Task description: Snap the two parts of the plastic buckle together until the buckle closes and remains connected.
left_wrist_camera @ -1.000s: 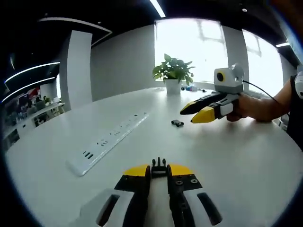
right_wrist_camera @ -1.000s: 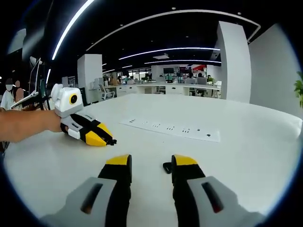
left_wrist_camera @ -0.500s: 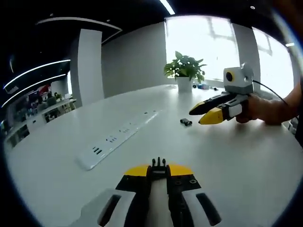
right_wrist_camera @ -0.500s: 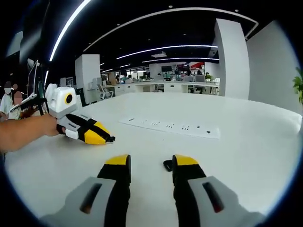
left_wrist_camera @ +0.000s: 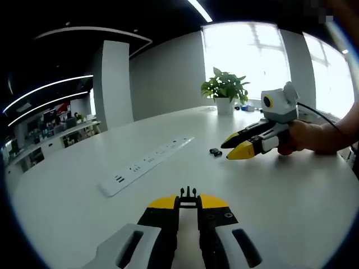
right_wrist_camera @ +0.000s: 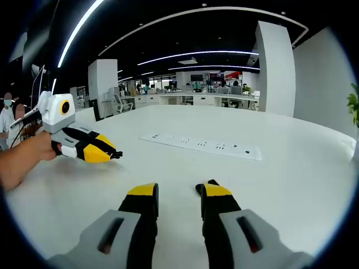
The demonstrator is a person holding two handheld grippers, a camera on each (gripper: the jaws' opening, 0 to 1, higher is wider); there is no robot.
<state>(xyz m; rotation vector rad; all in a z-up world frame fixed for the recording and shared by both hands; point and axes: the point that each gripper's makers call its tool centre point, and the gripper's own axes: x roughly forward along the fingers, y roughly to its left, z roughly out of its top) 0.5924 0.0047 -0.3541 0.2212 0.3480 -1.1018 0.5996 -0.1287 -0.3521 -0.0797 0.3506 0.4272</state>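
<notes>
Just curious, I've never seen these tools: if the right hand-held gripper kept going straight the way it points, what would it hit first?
Probably the small black buckle part lying on the white table, right at the right hand-held gripper's tips. Its jaws are open. Farther on lies the white power strip; depth is hard to judge.

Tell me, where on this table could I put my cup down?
Anywhere on the bare white table: the side of the power strip away from the tongs, or toward the plant. Avoid the stretch between the two tongs, by the small black clip.
</notes>
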